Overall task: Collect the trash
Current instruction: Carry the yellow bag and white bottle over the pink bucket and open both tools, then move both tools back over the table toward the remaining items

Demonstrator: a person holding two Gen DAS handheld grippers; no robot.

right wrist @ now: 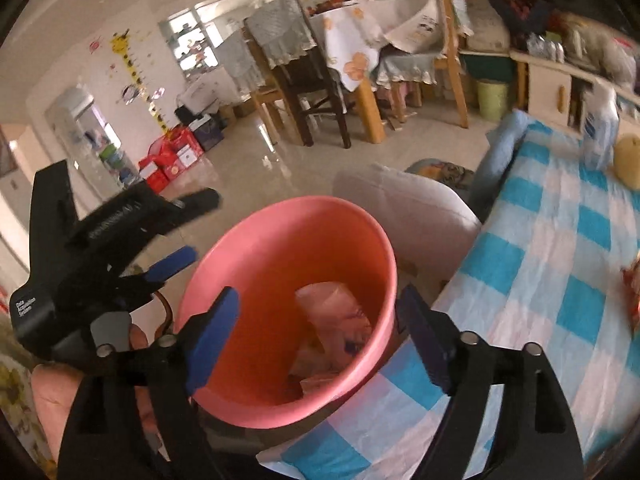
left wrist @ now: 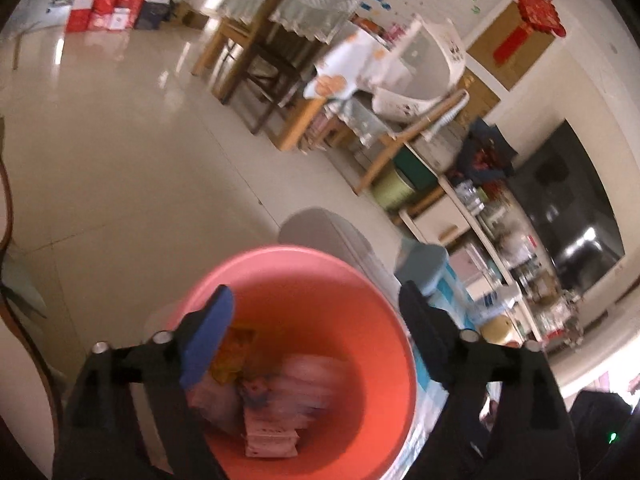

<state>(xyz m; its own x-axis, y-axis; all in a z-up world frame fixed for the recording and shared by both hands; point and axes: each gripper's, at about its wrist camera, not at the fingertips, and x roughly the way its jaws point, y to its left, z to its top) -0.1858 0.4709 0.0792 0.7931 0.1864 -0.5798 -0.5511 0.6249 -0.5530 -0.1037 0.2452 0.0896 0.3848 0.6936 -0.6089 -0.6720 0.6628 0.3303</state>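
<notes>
The left gripper (left wrist: 316, 324) hangs over a pink plastic bin (left wrist: 372, 292), its jaws spread wide with nothing between them. Inside the bin lie crumpled pale plastic wrappers (left wrist: 288, 392), a yellow-orange snack packet (left wrist: 234, 354) against the near wall, and a small printed pack (left wrist: 270, 438) at the bottom. The bin stands beside a desk covered with a blue-and-white checked cloth (right wrist: 560, 280); whether it rests on the floor or touches the cloth's edge cannot be told.

From the right wrist view, the right gripper (right wrist: 318, 326) also looks down into the bin (its rim sits between the two fingers), and its jaws are likewise wide apart and empty. The left gripper appears there on the left, beside the bin. A pale cushion (right wrist: 408, 204) rises just behind the bin. On the cloth, far from the bin, sit a clear plastic bottle (right wrist: 598, 132) and a yellowish round fruit (right wrist: 628, 158); a red wrapper (right wrist: 632, 296) lies at the right edge.
</notes>
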